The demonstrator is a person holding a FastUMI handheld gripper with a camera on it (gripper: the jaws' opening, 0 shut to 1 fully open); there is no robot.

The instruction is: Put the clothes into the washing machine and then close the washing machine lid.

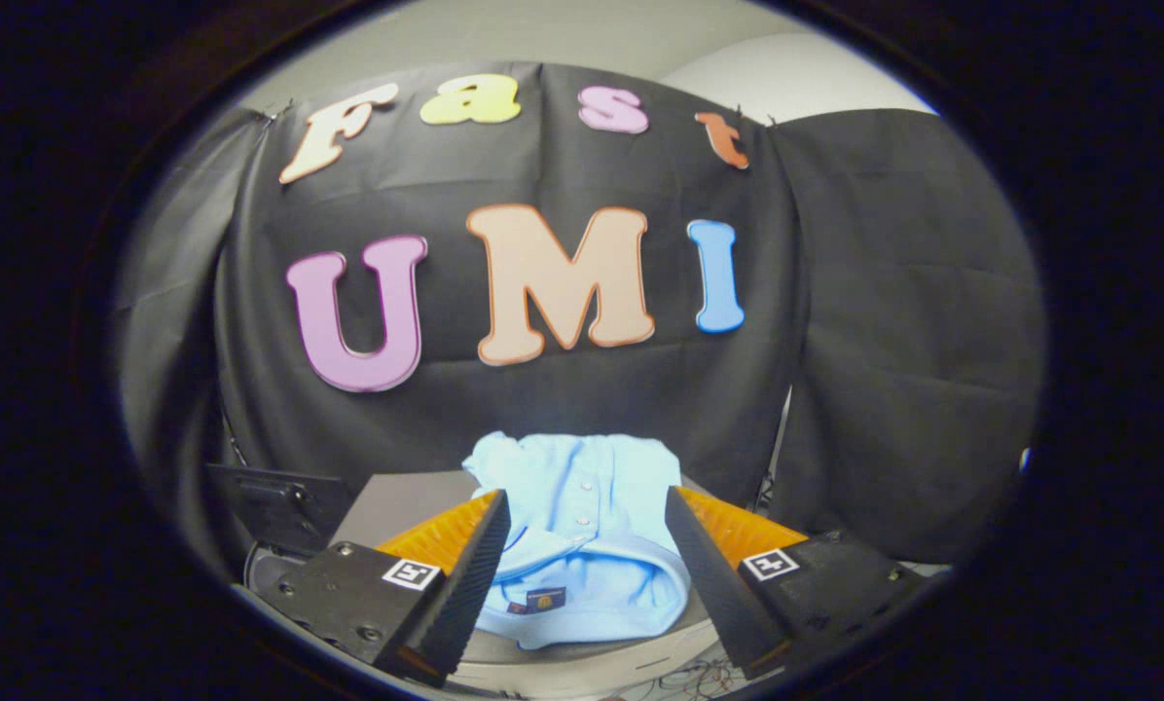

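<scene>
The tool (587, 545) stands wide open, its two fingers spread well apart and gripping nothing. Between the fingers lies a light blue shirt (582, 545), crumpled, with its collar and a small dark label turned toward the tool and a row of buttons running away from it. The shirt's far part bunches up just beyond the fingertips. Whether either finger touches the cloth cannot be told. The shirt rests on a pale rounded surface, the washing machine (582, 662), whose rim shows under and just ahead of the fingers. Beyond the left finger a dark flat lid (280, 501) stands tilted up. Behind everything hangs the black cloth wall (884, 341).
</scene>
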